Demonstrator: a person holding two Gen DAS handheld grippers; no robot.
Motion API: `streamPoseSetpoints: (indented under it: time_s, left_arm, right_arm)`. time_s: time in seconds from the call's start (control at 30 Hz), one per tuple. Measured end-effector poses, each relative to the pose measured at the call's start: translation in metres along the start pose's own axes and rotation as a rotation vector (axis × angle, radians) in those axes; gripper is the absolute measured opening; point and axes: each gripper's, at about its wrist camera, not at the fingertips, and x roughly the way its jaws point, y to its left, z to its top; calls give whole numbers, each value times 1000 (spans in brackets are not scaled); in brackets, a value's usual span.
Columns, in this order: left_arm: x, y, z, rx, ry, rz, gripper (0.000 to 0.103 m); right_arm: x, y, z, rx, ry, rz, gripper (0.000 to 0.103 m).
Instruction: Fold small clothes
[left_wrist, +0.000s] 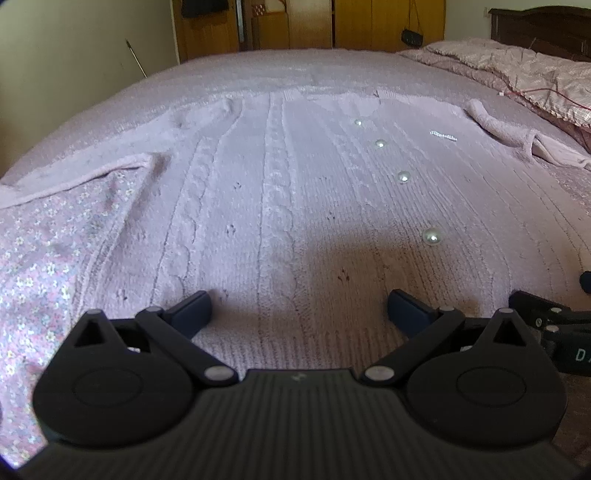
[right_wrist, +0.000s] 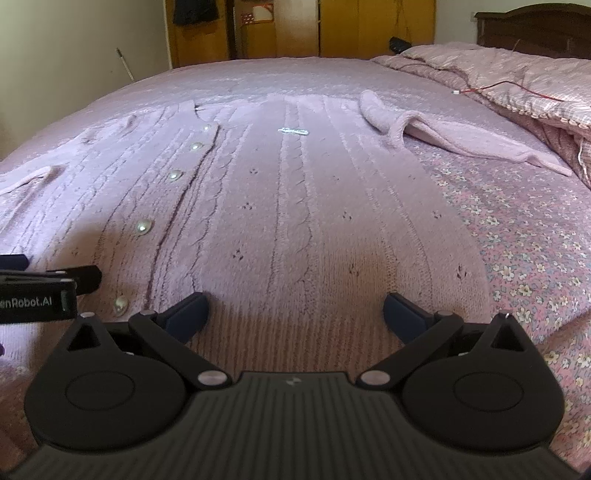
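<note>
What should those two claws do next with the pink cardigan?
Probably lower both and pinch the near hem. The cardigan lies flat and buttoned on the bed, and the left claw and right claw hover open over that hem, holding nothing.

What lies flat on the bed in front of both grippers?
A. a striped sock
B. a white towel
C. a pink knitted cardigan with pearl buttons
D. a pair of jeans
C: the pink knitted cardigan is spread on the bed, with its row of pearl buttons visible.
</note>
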Motion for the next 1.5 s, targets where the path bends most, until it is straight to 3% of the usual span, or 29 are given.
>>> streamPoseSetpoints:
  time_s: [0.2,0.4,0.73,1.13,1.23,1.5]
  left_arm:
    - [-4,7,10,-33,52,-24,103]
    - [-11,13,23,-29,56,-1,103]
    - [-2,19,49,-55,93,-20,103]
    - [27,7,66,-68,162,-25,103]
    - [38,5,61,-66,208,-23,103]
    - [39,-1,59,-27,206,-8,103]
  right_arm:
    - [-10,-16,13,63,17,79,103]
    - [-20,-38,36,118,17,139,103]
    - [-7,-129,72,349,44,143,103]
    - [35,-248,122,483,16,33,103]
    - [58,-271,135,515,7,13,103]
    - [125,-316,156,610,-9,-34,103]
